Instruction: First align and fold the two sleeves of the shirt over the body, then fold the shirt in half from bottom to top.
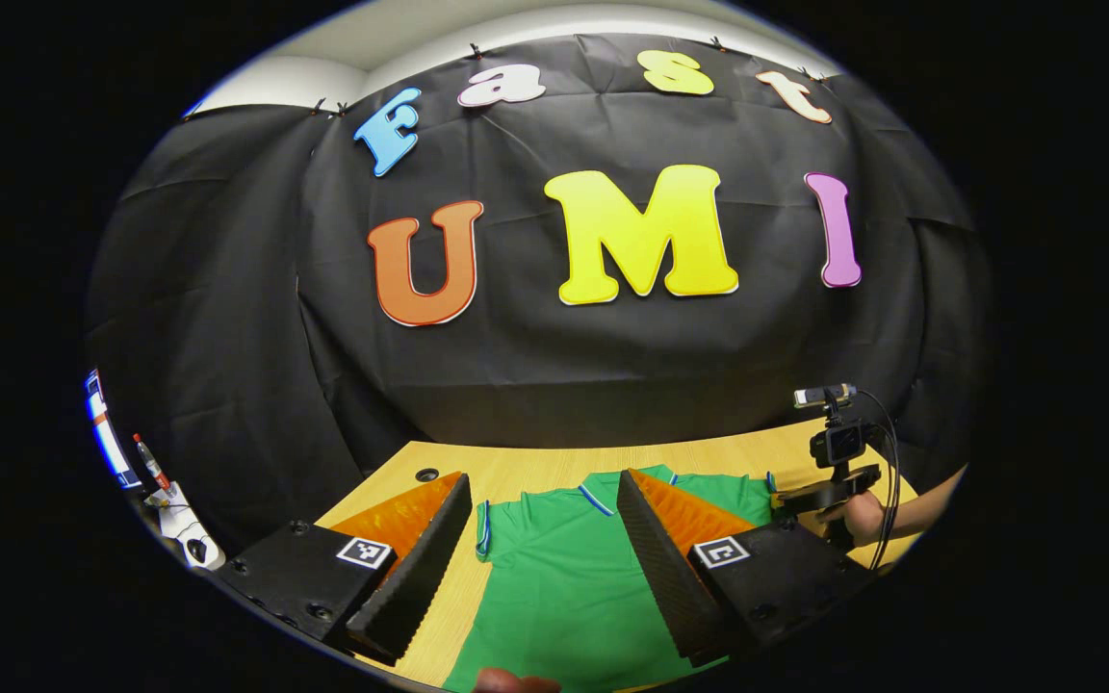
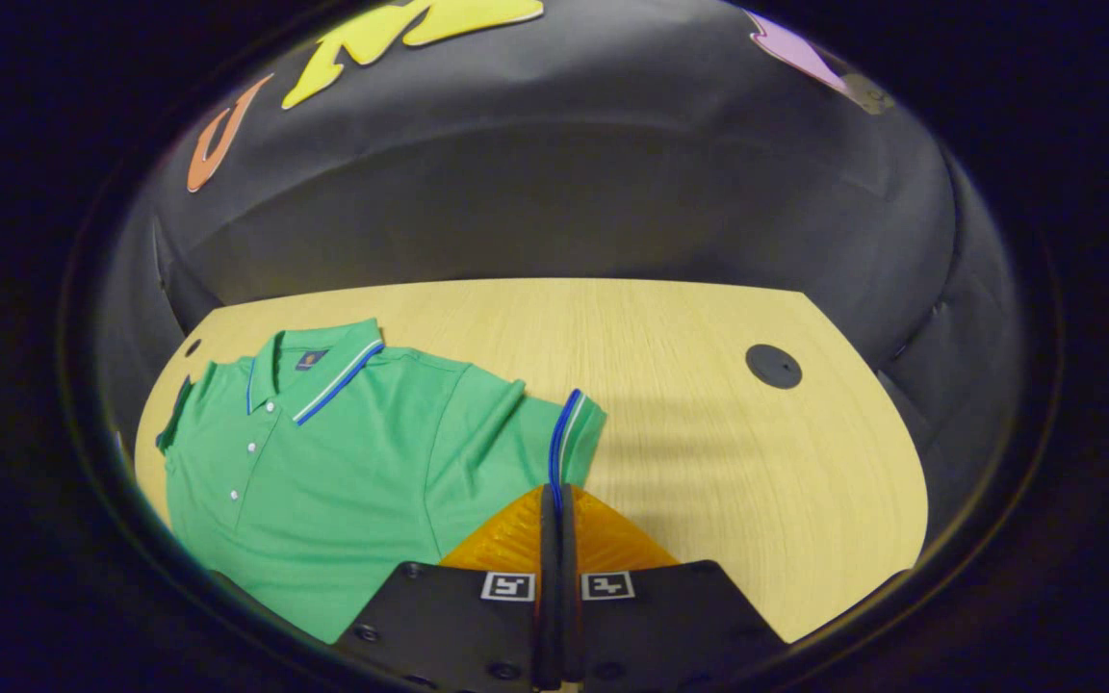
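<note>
A green polo shirt (image 2: 343,462) with blue-and-white trim lies face up and flat on the wooden table (image 2: 709,452), collar toward the far wall. My right gripper (image 2: 555,493) is shut, pinching the striped cuff of the shirt's near sleeve (image 2: 564,433) at its edge. In the left gripper view the shirt (image 1: 564,577) spreads below my left gripper (image 1: 543,478), which hovers over the chest with its fingers wide apart and nothing between them. The right gripper (image 1: 810,499), held by a hand (image 1: 863,518), sits at the shirt's right sleeve.
A round black cable cover (image 2: 773,366) is set in the table right of the shirt; another hole (image 1: 426,474) lies near the left far corner. Beyond the table's left edge stands a white object with a red-capped bottle (image 1: 152,464). Black cloth closes the back.
</note>
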